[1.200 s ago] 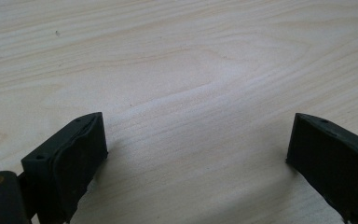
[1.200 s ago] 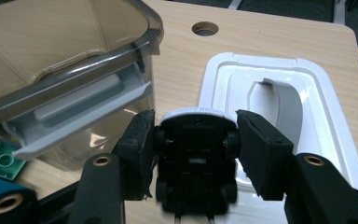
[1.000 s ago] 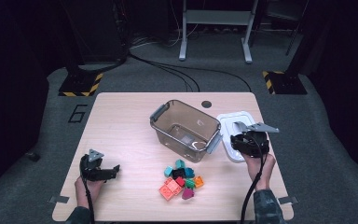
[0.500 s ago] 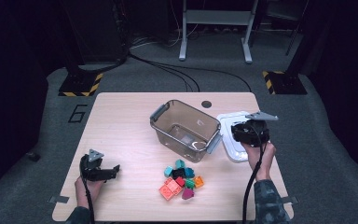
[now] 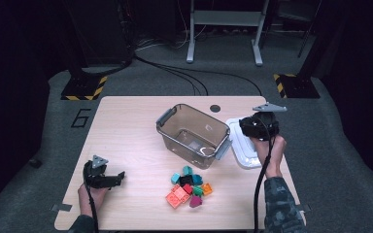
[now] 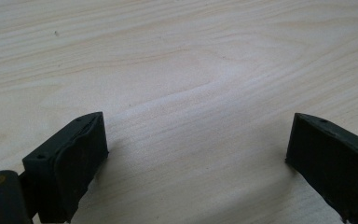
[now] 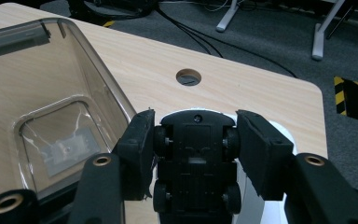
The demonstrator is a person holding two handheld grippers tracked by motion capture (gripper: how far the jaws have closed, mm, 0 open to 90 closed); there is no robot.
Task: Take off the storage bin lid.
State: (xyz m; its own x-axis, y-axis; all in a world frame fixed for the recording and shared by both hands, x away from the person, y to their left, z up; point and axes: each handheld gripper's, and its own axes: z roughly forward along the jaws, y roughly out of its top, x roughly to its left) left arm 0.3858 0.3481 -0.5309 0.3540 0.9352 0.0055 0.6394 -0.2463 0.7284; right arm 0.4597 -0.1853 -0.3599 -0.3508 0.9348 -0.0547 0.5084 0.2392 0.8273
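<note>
Table [image 5: 126,126] first: clear plastic bin [image 5: 194,135] mid-table, white lid [image 5: 243,148] beside it. Over that lid our right gripper [image 7: 195,154] pinches a black toy car [image 7: 195,158] belly-up across its wheels; we'd guess light, rigid, wheels slippery. Left gripper [image 6: 196,154] rests wide open, empty.

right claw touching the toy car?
Touching. In the right gripper view both pads of the right claw press the wheels on either side of the black toy car, which sits underside up between them.
</note>
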